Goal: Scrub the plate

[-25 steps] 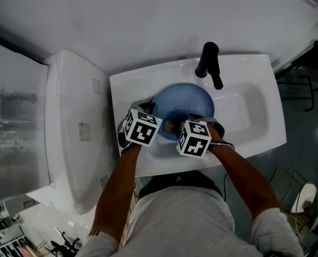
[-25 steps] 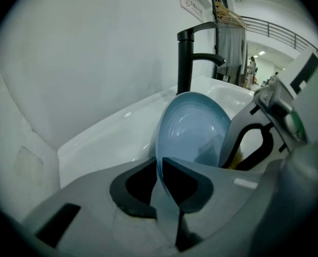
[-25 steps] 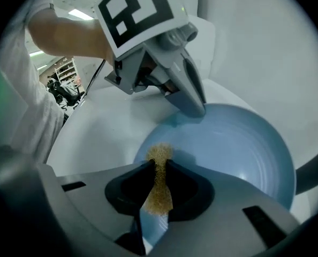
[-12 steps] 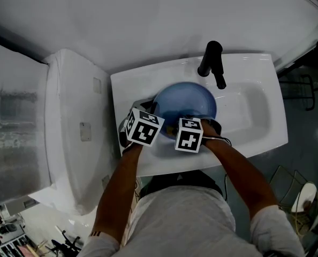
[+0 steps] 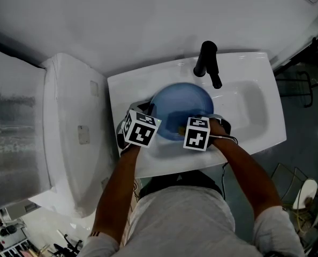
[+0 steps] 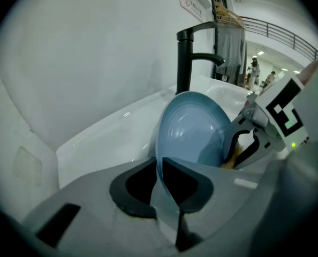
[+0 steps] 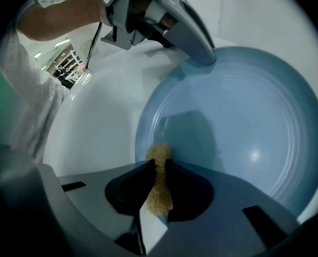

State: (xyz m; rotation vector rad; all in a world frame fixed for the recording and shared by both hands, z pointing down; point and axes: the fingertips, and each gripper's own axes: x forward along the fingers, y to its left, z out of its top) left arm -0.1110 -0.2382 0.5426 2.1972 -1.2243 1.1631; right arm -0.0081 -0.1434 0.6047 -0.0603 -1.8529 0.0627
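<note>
Head view: the blue plate [image 5: 183,103] is held tilted in the white sink [image 5: 250,108] near the black tap [image 5: 207,63], its rim pinched between the fingers of the left gripper [image 6: 160,167], while a tan sponge [image 7: 160,194], clamped between the fingers of the right gripper [image 7: 159,167], is laid against its near edge.

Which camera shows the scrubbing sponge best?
The right gripper view: the tan sponge sits pinched in the right hand-held gripper, its tip at the blue plate's edge. The left gripper view shows a sliver; the head view, a speck.
</note>
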